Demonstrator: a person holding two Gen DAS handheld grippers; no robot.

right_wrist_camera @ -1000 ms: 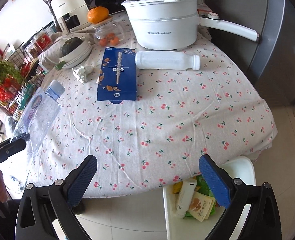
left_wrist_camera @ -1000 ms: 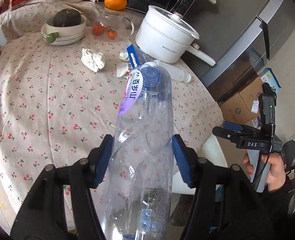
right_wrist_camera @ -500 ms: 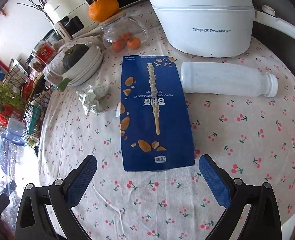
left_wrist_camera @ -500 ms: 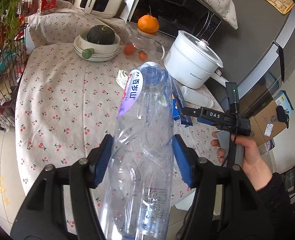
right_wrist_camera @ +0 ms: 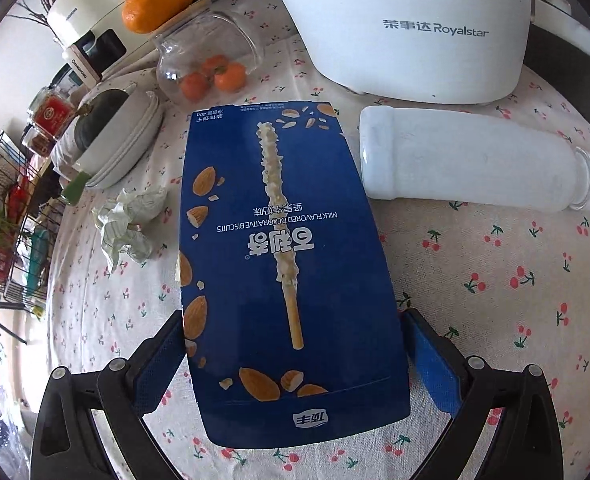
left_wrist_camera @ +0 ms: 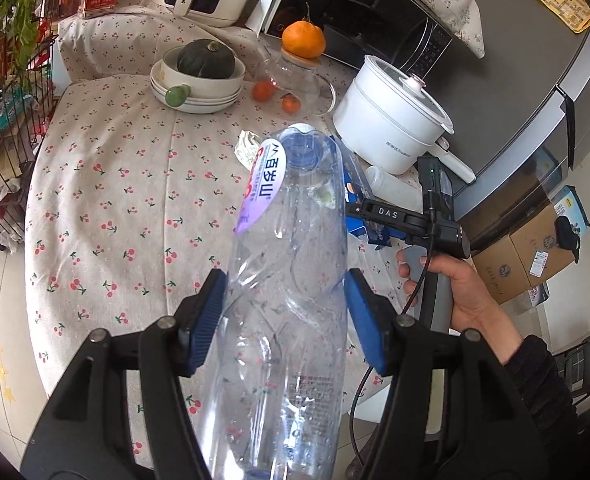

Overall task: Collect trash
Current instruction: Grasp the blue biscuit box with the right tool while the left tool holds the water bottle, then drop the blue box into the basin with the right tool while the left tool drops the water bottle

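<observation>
Your left gripper (left_wrist_camera: 285,316) is clamping a clear, crumpled plastic water bottle with a purple label (left_wrist_camera: 283,264), its blue pads pressing both flanks; the bottle's long axis is running straight along the fingers, cap end pointing away from you over the cherry-print tablecloth (left_wrist_camera: 127,200). Your right gripper (right_wrist_camera: 295,350) is straddling a flat dark-blue biscuit box printed with almonds (right_wrist_camera: 283,264), jaws spread to either side of its near end, though you cannot tell whether the pads are actually touching it. That box is lying flat on the cloth, long axis running away from you toward the white electric pot (right_wrist_camera: 407,20), its print upside down to you. Just right of it a white plastic bottle (right_wrist_camera: 475,168) is lying crosswise, neck pointing right. The right wrist view alone is showing the box in full and the crumpled paper wad (right_wrist_camera: 129,220) to its left; the left wrist view alone is showing your right hand (left_wrist_camera: 451,284) on its handle, with the box mostly hidden behind the clear bottle.
</observation>
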